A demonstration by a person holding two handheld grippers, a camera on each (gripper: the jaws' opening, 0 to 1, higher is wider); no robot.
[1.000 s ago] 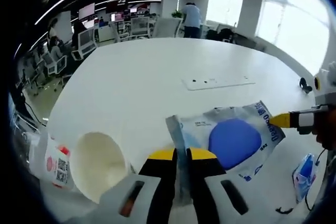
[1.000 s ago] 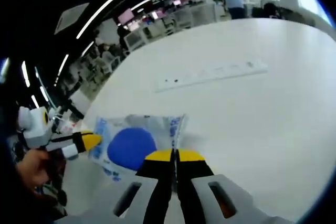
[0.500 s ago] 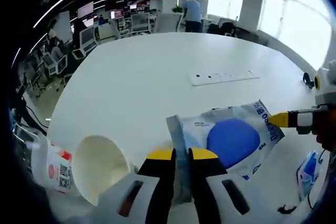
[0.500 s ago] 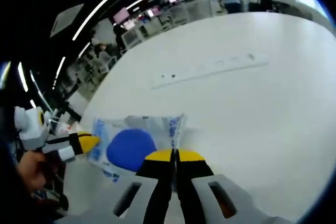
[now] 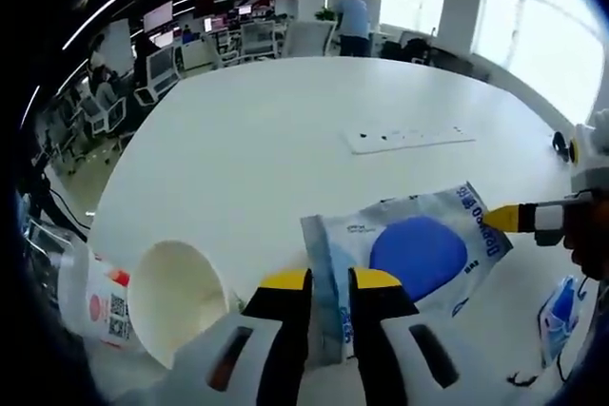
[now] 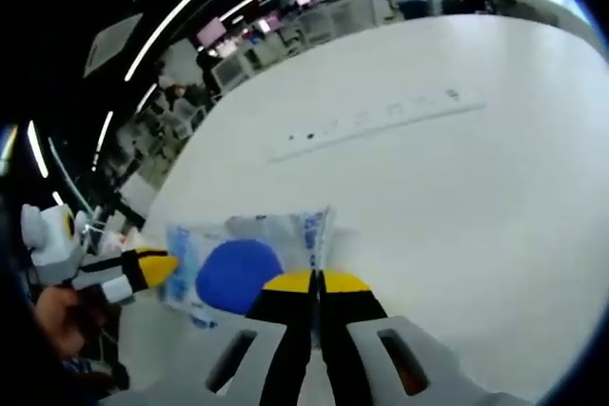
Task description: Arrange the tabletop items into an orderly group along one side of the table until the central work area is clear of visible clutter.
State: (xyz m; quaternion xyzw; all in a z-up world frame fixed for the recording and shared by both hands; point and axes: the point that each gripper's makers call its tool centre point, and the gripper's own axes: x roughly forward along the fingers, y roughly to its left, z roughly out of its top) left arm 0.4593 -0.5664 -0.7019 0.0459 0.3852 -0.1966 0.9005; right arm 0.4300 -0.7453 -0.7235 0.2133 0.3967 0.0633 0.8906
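Nearest in the left gripper view, the left gripper (image 5: 328, 282) has its two yellow-tipped jaws parted a little, with the near corner of a flat plastic packet (image 5: 409, 254) standing between them; whether the jaws actually press the film I cannot tell. The packet is crinkled and glossy, clear film with blue print along its edges, and a smooth round blue pad shows through its middle. It is stretched out just above the table (image 5: 276, 140), a broad, smooth white top with a rounded edge.

At the packet's far right corner the right gripper (image 5: 519, 219) comes in from the right, its yellow tips pinched on the film. In the right gripper view those jaws (image 6: 316, 281) are pressed together on the packet's edge (image 6: 249, 261), and the left gripper (image 6: 152, 266) reaches toward the opposite corner from the left.

Left of the left gripper lies a white paper cup (image 5: 176, 299) on its side, its round mouth turned toward the camera. Just beyond it, at the table's left edge, is a clear plastic bottle (image 5: 90, 294) with a red and white label. Near the right edge lies a second small blue and clear packet (image 5: 557, 316).

Farther across the table a long, flat white power strip (image 5: 409, 137) with a row of dark sockets lies flat.
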